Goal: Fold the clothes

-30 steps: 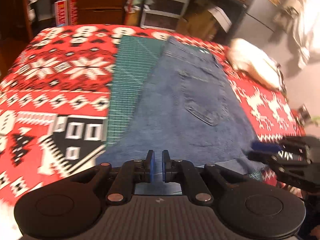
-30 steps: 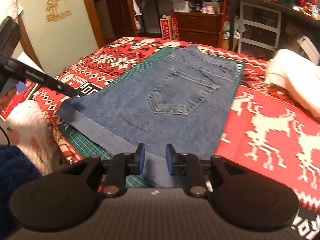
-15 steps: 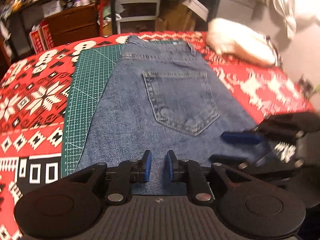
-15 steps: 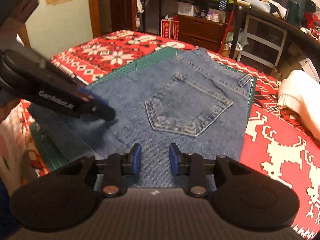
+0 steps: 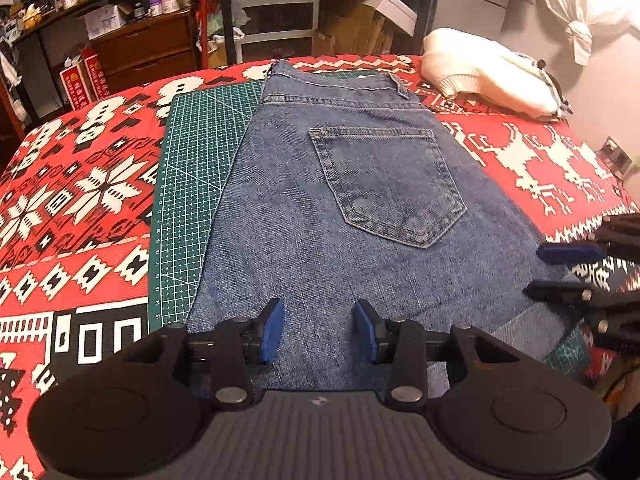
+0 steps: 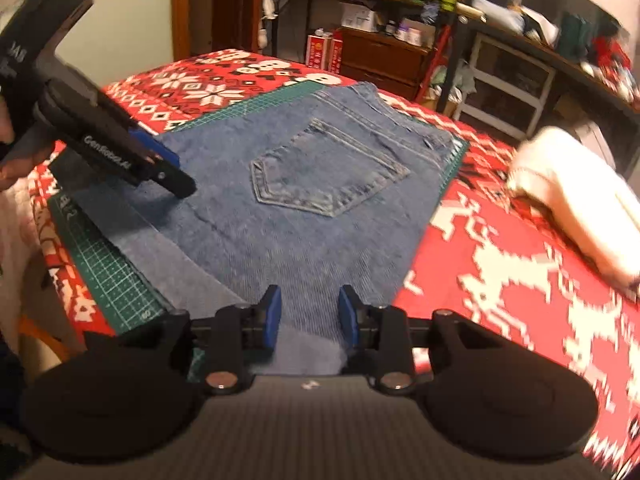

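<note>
A pair of folded blue jeans [image 5: 320, 216] lay flat on a green cutting mat [image 5: 196, 184], which sat on a surface covered by a red, white and black patterned blanket [image 5: 72, 184]. The jeans were back side up, with one back pocket [image 5: 384, 184] showing and the waistband at the far end, away from both cameras. The near edge showed a paler strip of denim turned over along the fold.

The left tool [image 5: 318, 330] hovered over the near edge of the jeans, pointing steeply down. Its blue-padded jaws were opening, with a clear gap between them; denim showed in the gap, but the pads were not pressing on it and nothing was held. In the right wrist view, the left tool [image 6: 168, 172] appeared at the left side, its tips just above the near left part of the jeans.

The right tool [image 6: 308, 322] was over the near right corner of the jeans, also angled down. Its jaws stood partly apart, with cloth visible below the gap and nothing gripped. In the left wrist view, the right tool [image 5: 560, 272] appeared at the right edge, beside the jeans.

A cream-coloured folded garment [image 5: 492, 72] rested on the blanket at the far right, well apart from the jeans. Cluttered shelves and wooden drawers [image 5: 144, 48] stood behind.
</note>
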`<action>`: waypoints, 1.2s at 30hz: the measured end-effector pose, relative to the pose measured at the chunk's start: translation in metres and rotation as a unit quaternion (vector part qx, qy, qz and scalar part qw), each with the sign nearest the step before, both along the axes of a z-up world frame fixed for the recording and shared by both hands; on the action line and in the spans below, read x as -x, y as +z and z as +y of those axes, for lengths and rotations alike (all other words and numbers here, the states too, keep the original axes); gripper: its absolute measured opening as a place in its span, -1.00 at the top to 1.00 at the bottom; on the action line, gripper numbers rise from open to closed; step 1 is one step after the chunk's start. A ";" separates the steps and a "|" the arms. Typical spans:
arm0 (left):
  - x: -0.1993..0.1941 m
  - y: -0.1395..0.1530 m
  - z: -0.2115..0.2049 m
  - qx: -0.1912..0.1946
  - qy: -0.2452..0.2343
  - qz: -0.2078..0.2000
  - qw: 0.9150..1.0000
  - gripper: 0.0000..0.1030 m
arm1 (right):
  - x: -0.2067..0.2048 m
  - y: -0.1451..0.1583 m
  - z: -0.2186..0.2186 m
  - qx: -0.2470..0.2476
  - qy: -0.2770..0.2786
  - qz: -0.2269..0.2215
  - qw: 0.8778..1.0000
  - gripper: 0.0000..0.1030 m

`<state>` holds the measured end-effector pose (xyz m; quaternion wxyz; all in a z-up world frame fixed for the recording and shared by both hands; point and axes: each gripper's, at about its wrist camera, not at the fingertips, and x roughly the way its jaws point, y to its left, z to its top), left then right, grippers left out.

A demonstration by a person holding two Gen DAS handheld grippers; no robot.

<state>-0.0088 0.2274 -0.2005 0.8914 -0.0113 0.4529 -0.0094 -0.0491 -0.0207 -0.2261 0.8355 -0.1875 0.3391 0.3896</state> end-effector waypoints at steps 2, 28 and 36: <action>0.001 0.000 -0.002 -0.016 0.002 0.004 1.000 0.02 | -0.003 -0.001 -0.009 -0.015 -0.015 0.016 1.000 0.28; -0.024 -0.008 0.008 0.002 0.000 -0.016 1.000 -0.56 | -0.045 -0.005 0.026 -0.037 -0.006 0.016 0.999 0.05; -0.012 -0.007 0.009 -0.002 -0.018 -0.007 1.000 -0.56 | -0.019 -0.009 0.022 -0.015 0.032 -0.015 0.999 -0.38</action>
